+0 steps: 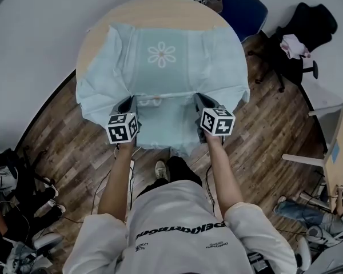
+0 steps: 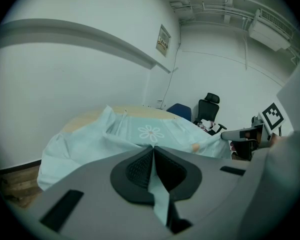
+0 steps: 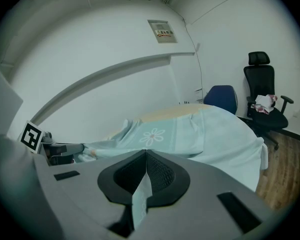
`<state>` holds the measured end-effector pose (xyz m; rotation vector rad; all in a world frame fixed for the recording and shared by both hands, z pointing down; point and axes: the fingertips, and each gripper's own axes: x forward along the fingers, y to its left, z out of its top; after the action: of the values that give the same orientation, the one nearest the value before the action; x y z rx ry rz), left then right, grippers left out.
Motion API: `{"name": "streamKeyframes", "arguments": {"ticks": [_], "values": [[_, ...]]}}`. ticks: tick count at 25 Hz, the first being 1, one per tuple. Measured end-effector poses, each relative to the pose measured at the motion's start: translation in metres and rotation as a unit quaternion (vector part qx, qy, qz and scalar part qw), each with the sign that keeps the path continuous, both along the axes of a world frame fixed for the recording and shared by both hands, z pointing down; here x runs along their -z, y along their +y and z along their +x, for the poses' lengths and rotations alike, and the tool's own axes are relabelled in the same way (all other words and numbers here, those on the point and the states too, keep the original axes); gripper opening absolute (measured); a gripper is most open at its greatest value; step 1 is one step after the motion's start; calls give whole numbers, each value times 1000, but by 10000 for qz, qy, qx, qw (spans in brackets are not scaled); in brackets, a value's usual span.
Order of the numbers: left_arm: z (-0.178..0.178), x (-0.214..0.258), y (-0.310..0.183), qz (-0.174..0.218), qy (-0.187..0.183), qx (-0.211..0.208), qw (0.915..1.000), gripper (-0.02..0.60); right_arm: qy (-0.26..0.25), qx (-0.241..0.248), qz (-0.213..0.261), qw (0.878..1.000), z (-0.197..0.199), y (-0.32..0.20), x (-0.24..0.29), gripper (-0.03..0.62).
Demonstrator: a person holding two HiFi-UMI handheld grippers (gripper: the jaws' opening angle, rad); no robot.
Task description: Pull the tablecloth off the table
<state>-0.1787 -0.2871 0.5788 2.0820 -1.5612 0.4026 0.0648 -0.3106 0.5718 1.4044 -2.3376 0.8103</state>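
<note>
The pale blue tablecloth [image 1: 160, 67] lies rumpled over the round desk [image 1: 154, 7], whose far rim is bare wood. The left tool [image 1: 127, 103] and the right tool [image 1: 202, 100] each pinch its near edge tightly, side by side.

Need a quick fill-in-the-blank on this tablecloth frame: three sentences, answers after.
1. The left gripper and the right gripper each have their jaws ____ on the tablecloth.
2. The motif printed on the cloth is a ____.
3. The chair right behind the table is ____ in colour.

Missing words: shut; flower; blue.
</note>
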Motion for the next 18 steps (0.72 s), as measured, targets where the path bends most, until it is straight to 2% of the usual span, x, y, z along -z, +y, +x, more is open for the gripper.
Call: {"name": "streamKeyframes", "arguments": {"ticks": [18], "values": [[3, 74, 102, 700, 40, -113, 9975, 15, -95, -446, 597, 9972, 5, 106, 68, 32]]}}
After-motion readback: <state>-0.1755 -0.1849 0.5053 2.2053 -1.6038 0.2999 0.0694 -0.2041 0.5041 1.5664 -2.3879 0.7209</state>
